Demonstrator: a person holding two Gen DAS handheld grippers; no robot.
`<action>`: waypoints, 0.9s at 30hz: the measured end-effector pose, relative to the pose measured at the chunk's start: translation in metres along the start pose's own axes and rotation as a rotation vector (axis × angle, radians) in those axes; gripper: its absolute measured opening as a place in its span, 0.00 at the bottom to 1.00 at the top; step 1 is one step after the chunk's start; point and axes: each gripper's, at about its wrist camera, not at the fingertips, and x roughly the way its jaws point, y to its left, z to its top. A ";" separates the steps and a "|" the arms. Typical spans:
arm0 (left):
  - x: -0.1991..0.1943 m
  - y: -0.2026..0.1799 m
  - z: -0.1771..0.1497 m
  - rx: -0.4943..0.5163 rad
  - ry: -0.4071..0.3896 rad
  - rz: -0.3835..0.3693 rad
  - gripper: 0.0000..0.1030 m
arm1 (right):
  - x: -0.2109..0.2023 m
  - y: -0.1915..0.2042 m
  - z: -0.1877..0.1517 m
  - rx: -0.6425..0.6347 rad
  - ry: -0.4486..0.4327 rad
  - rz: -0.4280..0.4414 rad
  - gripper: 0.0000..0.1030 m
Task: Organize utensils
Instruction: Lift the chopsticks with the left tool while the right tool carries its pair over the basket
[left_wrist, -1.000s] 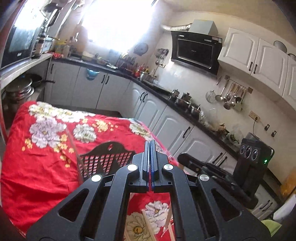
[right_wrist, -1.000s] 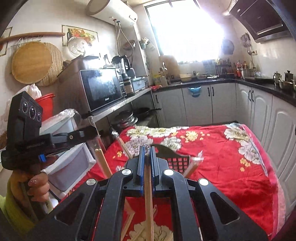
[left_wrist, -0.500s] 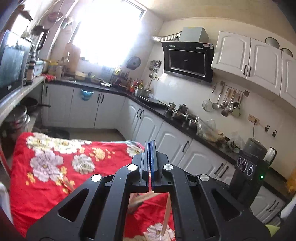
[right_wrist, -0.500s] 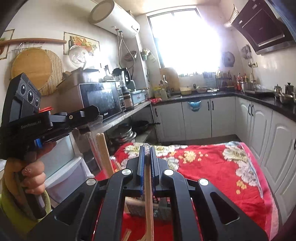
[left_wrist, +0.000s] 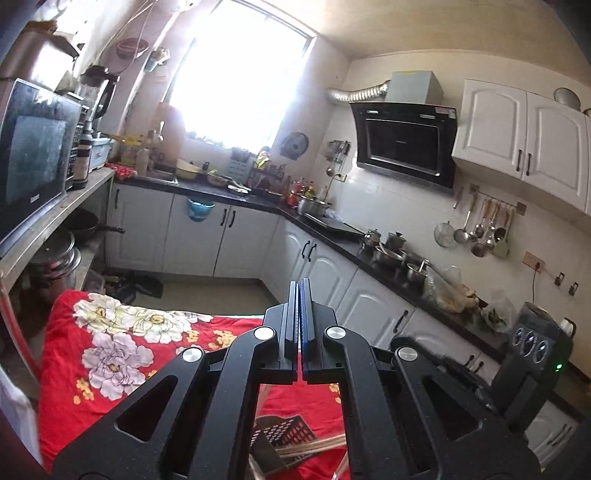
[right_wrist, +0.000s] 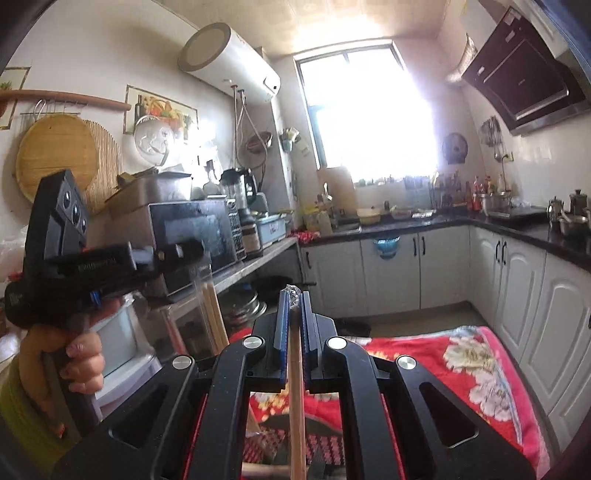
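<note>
A: Left wrist view?
B: The left tool (left_wrist: 299, 325) is pressed together, apparently on nothing. Below it a dark slotted basket (left_wrist: 284, 437) lies on the red floral cloth (left_wrist: 110, 354) covering the tabletop, chopsticks (left_wrist: 314, 448) across it.
A: Right wrist view?
B: The right tool (right_wrist: 294, 325) is pinching a wooden chopstick (right_wrist: 296, 398) above the basket. A hand (right_wrist: 74, 365) at left grips the other tool.

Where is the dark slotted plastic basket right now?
The dark slotted plastic basket lies on the red floral cloth, low in both wrist views, below the grippers, with wooden chopsticks across it.
</note>
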 end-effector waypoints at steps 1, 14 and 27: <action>0.003 0.004 -0.003 -0.007 0.003 0.002 0.00 | 0.002 0.000 0.001 -0.007 -0.007 -0.002 0.06; 0.030 0.031 -0.035 -0.071 0.059 -0.006 0.00 | 0.044 -0.017 -0.023 -0.010 -0.040 -0.088 0.06; 0.045 0.043 -0.082 -0.098 0.120 -0.023 0.00 | 0.061 -0.015 -0.065 -0.042 -0.098 -0.164 0.06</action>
